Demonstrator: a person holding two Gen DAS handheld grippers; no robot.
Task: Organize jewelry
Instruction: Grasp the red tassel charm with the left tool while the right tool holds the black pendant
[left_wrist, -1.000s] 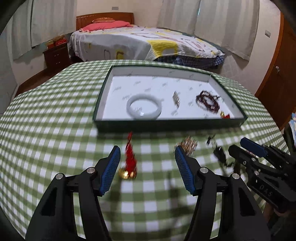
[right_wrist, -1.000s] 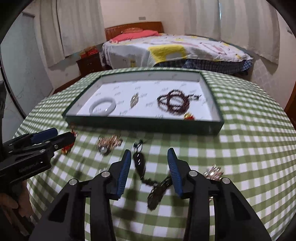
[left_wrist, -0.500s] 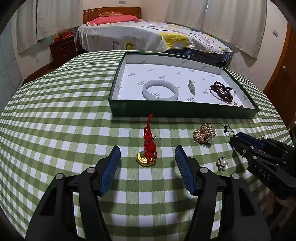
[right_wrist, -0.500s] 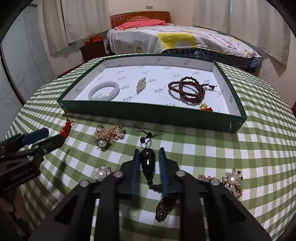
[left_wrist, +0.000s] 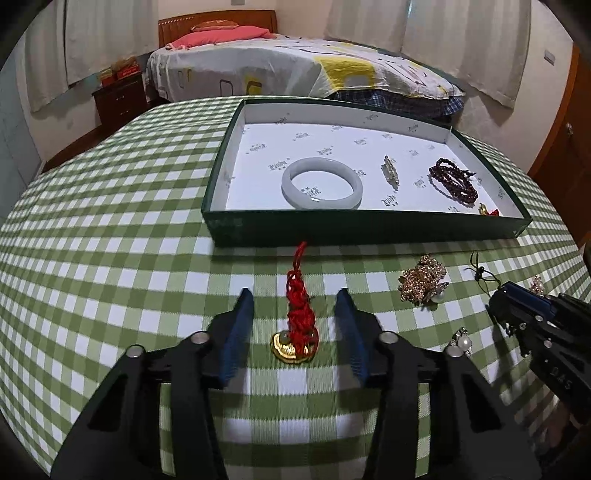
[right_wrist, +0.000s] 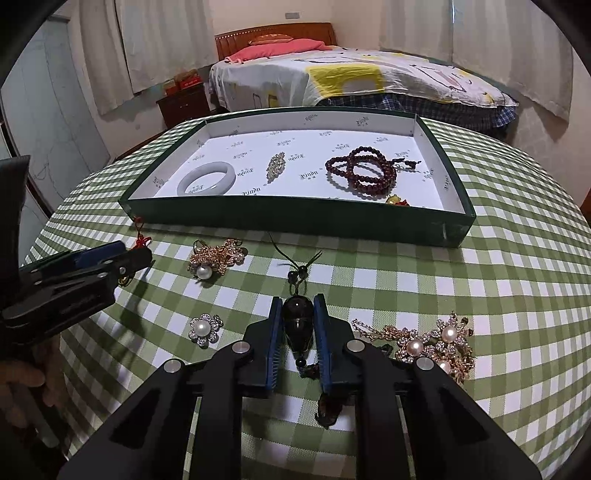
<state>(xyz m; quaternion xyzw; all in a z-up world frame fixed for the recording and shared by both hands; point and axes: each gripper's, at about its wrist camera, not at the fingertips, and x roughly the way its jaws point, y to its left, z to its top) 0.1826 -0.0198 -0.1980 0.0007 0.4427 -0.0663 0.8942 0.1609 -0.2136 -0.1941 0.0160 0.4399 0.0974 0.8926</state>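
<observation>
Right gripper (right_wrist: 298, 325) clamped the black pendant (right_wrist: 297, 320); left gripper (left_wrist: 293, 314) stood open astride the red tassel charm (left_wrist: 297, 325); advised lifting straight, cord trailing.

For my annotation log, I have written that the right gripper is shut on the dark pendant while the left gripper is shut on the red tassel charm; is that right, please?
Not quite. The left gripper is open: in the left wrist view its jaws stand apart on either side of the red tassel charm, which lies on the checked tablecloth untouched. The right gripper is indeed shut on the dark pendant.
</observation>
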